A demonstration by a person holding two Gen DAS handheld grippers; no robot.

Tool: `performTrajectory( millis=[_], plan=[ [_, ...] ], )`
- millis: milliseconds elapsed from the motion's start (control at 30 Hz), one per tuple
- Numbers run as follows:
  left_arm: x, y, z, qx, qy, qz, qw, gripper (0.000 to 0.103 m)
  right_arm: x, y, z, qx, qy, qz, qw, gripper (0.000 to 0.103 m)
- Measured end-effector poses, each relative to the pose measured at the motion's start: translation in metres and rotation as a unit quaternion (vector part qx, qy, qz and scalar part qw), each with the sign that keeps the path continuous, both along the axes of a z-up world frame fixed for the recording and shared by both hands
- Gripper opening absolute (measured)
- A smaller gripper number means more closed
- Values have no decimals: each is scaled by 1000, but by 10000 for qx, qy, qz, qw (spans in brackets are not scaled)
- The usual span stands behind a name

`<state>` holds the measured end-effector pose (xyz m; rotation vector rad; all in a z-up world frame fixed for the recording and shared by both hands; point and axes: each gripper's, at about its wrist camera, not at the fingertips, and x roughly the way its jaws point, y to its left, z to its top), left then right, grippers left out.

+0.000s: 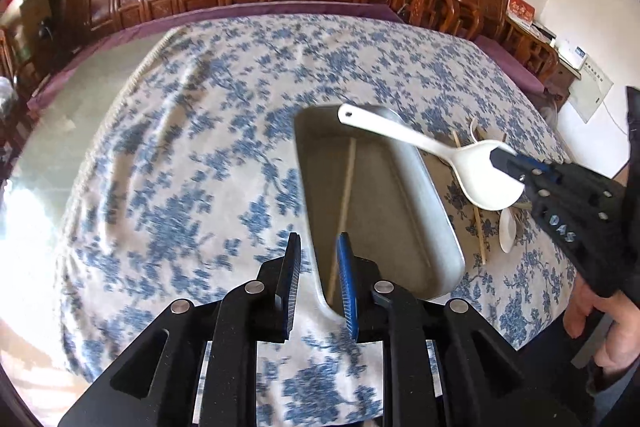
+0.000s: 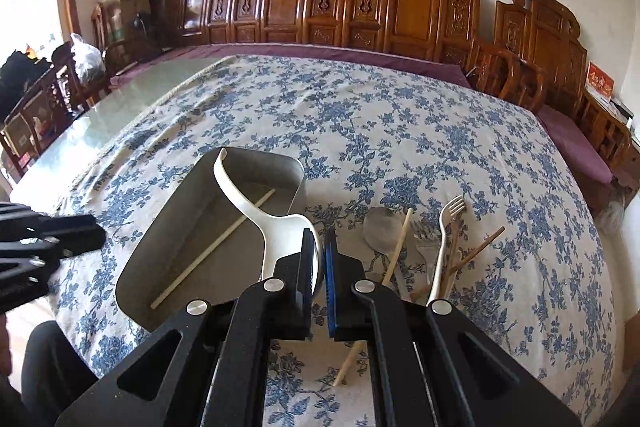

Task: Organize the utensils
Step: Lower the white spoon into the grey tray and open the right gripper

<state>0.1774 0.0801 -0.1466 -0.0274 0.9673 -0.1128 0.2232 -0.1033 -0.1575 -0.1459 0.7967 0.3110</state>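
Observation:
My right gripper [image 2: 319, 235] is shut on the bowl of a white rice spoon [image 2: 256, 211], whose handle sticks out over the metal tray [image 2: 160, 227]. From the left wrist view the same spoon [image 1: 472, 171] hangs above the tray's right rim [image 1: 440, 211], with the right gripper [image 1: 500, 161] pinching it. One pale chopstick [image 1: 346, 187] lies inside the tray. My left gripper [image 1: 319, 251] hovers over the tray's near end, open, with nothing between its pads. To the right of the tray lies a pile: a metal spoon [image 2: 382, 227], a white fork [image 2: 444, 227], chopsticks [image 2: 396, 247].
A blue-flowered cloth [image 2: 400, 131] covers the table; bare glass tabletop [image 2: 132, 99] shows at its left. Carved wooden chairs [image 2: 412, 7] line the far side. A person's hand [image 1: 600, 307] holds the right gripper. The left gripper [image 2: 94, 237] enters at the left edge.

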Motion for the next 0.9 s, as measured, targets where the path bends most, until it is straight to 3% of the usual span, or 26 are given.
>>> performTrajectory(
  millis=[267,533,900],
  plan=[
    [-10,25,16,150,-216,40,9996,17,5,35,-7,-378,23,-34,9993,6],
    [-17,42,16,-12,-322,156,9994,17,9,67,-15,-588,91,45,9982,7],
    [-17,48,11,47,-340,172,9993,19,-8,80,-26,27,405,493,9980,20]
  ],
)
